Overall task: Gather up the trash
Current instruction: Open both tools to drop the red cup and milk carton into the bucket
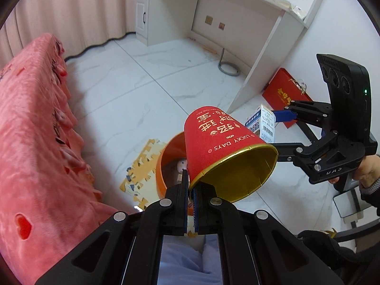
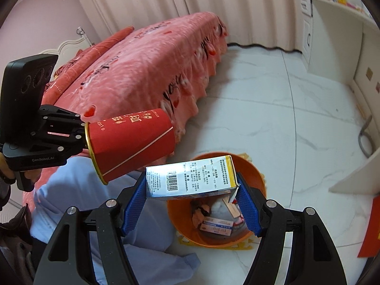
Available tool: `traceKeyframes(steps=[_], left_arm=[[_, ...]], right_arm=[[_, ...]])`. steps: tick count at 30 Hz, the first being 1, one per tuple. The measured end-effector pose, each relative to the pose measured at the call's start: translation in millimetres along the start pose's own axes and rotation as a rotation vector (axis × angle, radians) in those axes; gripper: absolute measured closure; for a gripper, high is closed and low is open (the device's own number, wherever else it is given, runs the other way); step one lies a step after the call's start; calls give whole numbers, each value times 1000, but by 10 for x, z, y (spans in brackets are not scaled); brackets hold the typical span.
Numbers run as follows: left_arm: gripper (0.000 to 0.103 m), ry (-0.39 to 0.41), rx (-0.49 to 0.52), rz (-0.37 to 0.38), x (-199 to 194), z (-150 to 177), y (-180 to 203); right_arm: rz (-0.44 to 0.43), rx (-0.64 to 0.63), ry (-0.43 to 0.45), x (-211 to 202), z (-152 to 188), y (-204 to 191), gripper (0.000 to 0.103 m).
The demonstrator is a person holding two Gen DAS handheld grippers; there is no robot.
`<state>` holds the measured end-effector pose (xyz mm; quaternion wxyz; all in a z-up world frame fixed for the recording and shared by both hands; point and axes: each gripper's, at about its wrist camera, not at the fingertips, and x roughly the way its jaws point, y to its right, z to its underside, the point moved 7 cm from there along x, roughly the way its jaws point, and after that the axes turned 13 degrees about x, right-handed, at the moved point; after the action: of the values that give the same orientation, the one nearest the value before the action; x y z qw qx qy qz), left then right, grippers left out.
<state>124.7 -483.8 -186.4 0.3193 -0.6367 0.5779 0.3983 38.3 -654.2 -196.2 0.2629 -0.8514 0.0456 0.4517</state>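
My left gripper [image 1: 191, 187] is shut on the rim of a red paper cup [image 1: 220, 142] with gold lining, held tilted above an orange bin [image 1: 163, 166]. The cup also shows in the right wrist view [image 2: 130, 140], with the left gripper [image 2: 82, 137] behind it. My right gripper [image 2: 191, 190] is shut on a white and yellow carton [image 2: 190, 178] and holds it over the orange bin [image 2: 251, 173], which holds several pieces of trash. In the left wrist view the right gripper [image 1: 275, 128] holds the carton [image 1: 264, 123] just right of the cup.
A pink bed [image 1: 30, 130] runs along the left. A white desk [image 1: 213, 11] stands at the back. A red box [image 1: 285, 92] leans by the wall. A yellow foam mat [image 1: 140, 171] lies under the bin. Light blue clothing [image 2: 76, 190] is in the foreground.
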Motion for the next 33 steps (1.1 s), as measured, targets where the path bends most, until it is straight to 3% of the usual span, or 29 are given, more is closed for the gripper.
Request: traceKeyframes(steps=[14, 21, 23, 25, 26, 33], left_arm=[[98, -91, -28, 58, 501, 5, -17], [98, -126, -34, 47, 654, 24, -44], [87, -133, -38, 42, 681, 37, -50], [45, -131, -41, 43, 686, 45, -50], [41, -121, -42, 32, 671, 42, -54], [41, -107, -47, 37, 625, 38, -32]], right_arm=[[18, 39, -95, 549, 184, 296, 32], [47, 43, -120, 648, 254, 335, 29], [56, 42, -126, 658, 261, 350, 27], [72, 44, -122, 659, 267, 360, 21], [76, 45, -118, 659, 266, 362, 18], [78, 50, -109, 630, 267, 347, 18]])
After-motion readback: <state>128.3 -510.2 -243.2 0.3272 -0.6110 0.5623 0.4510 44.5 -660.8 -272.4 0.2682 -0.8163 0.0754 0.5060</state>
